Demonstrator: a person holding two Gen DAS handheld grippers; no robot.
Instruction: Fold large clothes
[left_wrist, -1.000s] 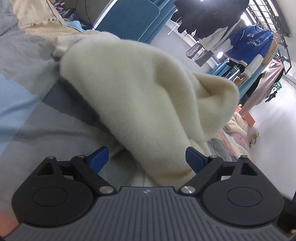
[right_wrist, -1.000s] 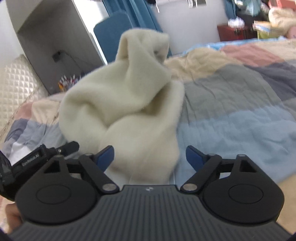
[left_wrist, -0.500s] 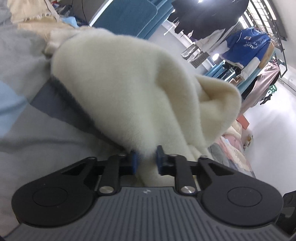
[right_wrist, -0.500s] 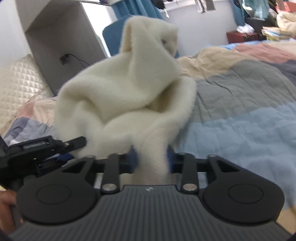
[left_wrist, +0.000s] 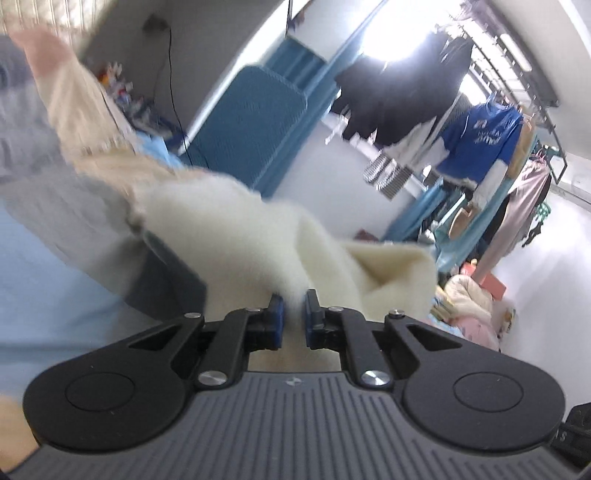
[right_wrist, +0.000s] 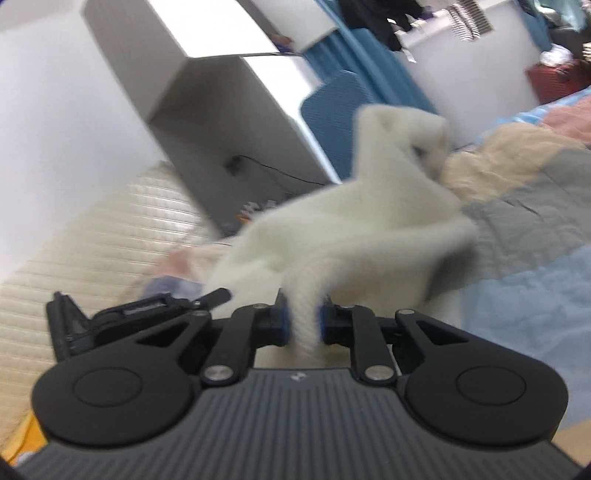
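Left wrist view: the left gripper (left_wrist: 292, 314) is clamping a pinch of a cream fleece garment (left_wrist: 236, 236), its blue pads (left_wrist: 277, 314) pressing in from both sides with only a thin wad of pile between them. From that grip the garment is running away up and to the left over a patchwork quilt (left_wrist: 48, 288) on the bed, with a folded corner jutting out to the right. Motion blur is softening most of the cloth. Behind it, a clothes rack (left_wrist: 480, 110) is carrying dark and blue tops.

Right wrist view: the right gripper (right_wrist: 303, 320) is clenching a thicker, ribbed-looking roll of the same fleece garment (right_wrist: 354, 229), probably a cuff or hem, though blur makes that uncertain. The cloth is rising ahead to a peaked fold at upper right, near a blue chair (right_wrist: 332, 110), and is draping down onto the quilt (right_wrist: 524, 236). The left gripper (right_wrist: 147, 306) is showing at lower left, close alongside.

By its look the garment is appearing soft, thick and light, with no stiffness of its own; it is likely to sag and bunch wherever unsupported, and the deep pile could be slipping out of a shallow pinch. Firmer hems or cuffs are seeming the best places to hold. Its long axis cannot be told while it is bunched; it is stretching mainly away from both grippers.
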